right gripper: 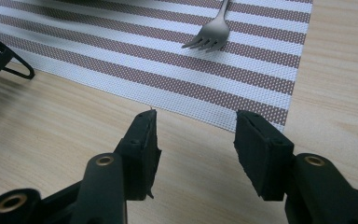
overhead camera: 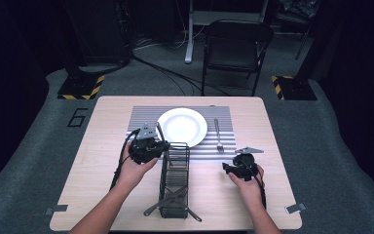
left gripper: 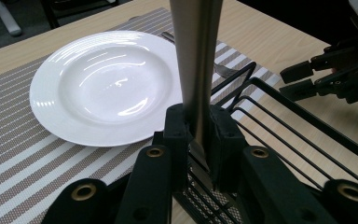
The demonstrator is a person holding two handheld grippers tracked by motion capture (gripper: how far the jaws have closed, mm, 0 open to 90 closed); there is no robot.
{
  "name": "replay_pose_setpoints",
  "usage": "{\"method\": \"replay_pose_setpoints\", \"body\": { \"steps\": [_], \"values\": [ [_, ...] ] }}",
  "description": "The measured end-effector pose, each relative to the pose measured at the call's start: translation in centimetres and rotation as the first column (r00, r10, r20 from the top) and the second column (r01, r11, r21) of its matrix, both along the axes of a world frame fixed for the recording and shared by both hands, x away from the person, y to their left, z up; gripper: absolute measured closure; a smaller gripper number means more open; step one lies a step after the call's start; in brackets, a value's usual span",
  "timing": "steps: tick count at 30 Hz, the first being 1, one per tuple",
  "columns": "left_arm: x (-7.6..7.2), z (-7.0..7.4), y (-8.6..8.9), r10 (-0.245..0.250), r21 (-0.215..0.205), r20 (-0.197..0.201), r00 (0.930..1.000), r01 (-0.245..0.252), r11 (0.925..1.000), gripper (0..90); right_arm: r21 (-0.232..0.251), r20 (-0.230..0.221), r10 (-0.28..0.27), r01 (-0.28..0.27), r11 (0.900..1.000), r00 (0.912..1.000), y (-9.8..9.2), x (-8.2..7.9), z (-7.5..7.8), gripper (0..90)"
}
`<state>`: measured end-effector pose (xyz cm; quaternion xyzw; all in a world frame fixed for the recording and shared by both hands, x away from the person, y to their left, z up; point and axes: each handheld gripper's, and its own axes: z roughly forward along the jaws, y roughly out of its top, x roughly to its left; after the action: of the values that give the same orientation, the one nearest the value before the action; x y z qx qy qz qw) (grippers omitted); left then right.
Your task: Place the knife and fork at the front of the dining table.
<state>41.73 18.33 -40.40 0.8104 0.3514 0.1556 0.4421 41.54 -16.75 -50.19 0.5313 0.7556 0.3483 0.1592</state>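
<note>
Cutlery piece (left gripper: 196, 70), flat steel, probably a knife, was clamped in the left claw (left gripper: 199, 140), jaws tight on it, standing up out of the jaws at the far end of the black wire caddy (overhead camera: 174, 180). It sat just beside the white plate (left gripper: 102, 84) on the striped placemat (left gripper: 9, 154). Left claw (overhead camera: 163, 145) hovered at the caddy's far left corner. Right claw (right gripper: 196, 140) was about half open, nothing between the jaws, over bare desk (right gripper: 51, 154) near the mat edge. Fork (right gripper: 212, 32) lay on the mat just ahead of it. More cutlery (overhead camera: 168, 199) lay in the caddy's near end.
</note>
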Motion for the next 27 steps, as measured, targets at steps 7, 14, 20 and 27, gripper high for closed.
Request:
{"method": "replay_pose_setpoints", "body": {
  "steps": [7,14,20,27],
  "values": [
    [0.01,-0.09,0.03,0.005,-0.021,-0.005,1.0,-0.005,0.9998,80.1,0.006,-0.001,-0.002,0.002,1.0,1.0,-0.08,0.08,-0.1,48.7],
    [-0.29,0.04,0.15,0.004,-0.002,-0.006,1.0,-0.004,1.0,80.9,0.017,-0.008,-0.008,0.008,1.0,0.9999,-0.27,0.12,-0.18,48.7],
    [-0.68,0.25,-0.09,0.0,0.009,-0.012,0.9999,0.0,1.0,81.4,0.015,-0.005,-0.003,0.003,1.0,1.0,-0.27,0.15,-0.23,48.7],
    [-0.56,0.53,-0.8,-0.014,0.02,-0.017,0.9997,0.015,0.9997,81.8,0.017,-0.008,-0.004,0.005,1.0,1.0,-0.27,0.17,-0.27,48.6]
  ]
}}
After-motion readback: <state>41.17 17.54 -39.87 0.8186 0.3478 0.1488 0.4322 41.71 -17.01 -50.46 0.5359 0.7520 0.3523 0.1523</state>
